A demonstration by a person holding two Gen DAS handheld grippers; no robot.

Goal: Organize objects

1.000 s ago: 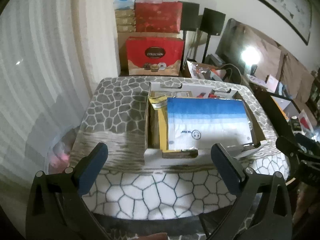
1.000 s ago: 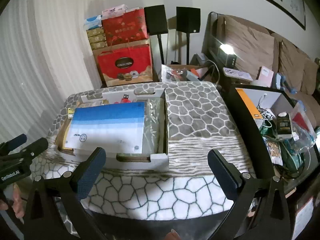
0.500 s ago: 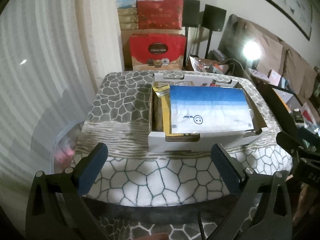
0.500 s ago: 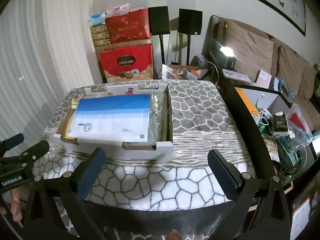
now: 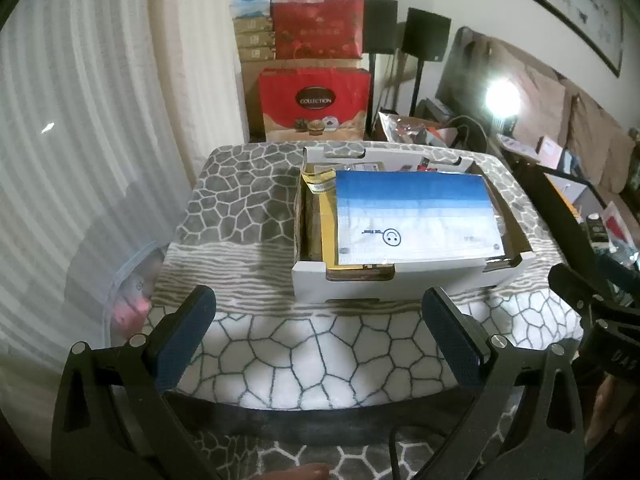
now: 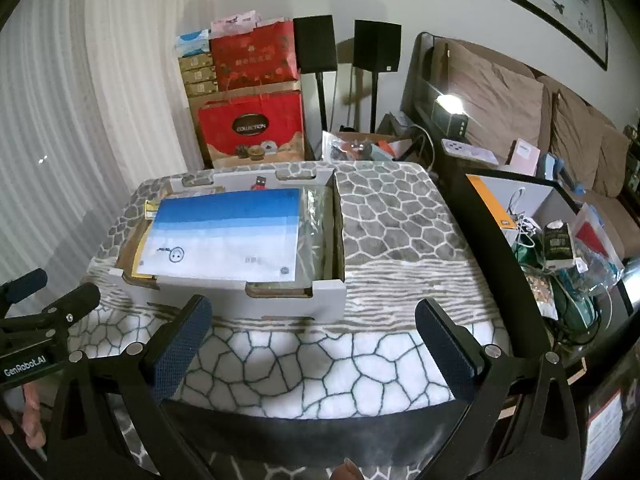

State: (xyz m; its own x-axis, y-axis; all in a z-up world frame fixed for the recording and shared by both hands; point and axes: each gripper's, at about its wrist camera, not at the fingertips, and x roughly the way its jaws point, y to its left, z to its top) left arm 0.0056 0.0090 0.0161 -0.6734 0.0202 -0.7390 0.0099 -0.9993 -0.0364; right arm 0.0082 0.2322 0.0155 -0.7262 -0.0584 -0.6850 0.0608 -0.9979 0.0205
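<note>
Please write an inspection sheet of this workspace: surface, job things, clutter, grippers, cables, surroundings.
Surface: table under a stone-pattern blanket, bare beside the box.
Job things: white cardboard box on the table; blue-white bag lies on top of its contents, yellow envelopes beneath.
Clutter: bags and packets on the side table at the right.
Grippers: left gripper and right gripper open, empty, short of the box.
Cables: white cords on the side table.
Surroundings: red gift boxes, speakers, sofa, curtain.

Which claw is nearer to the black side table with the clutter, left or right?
Right. The right claw hangs just left of the black side table; the left claw is farther left, beyond the right one.
</note>
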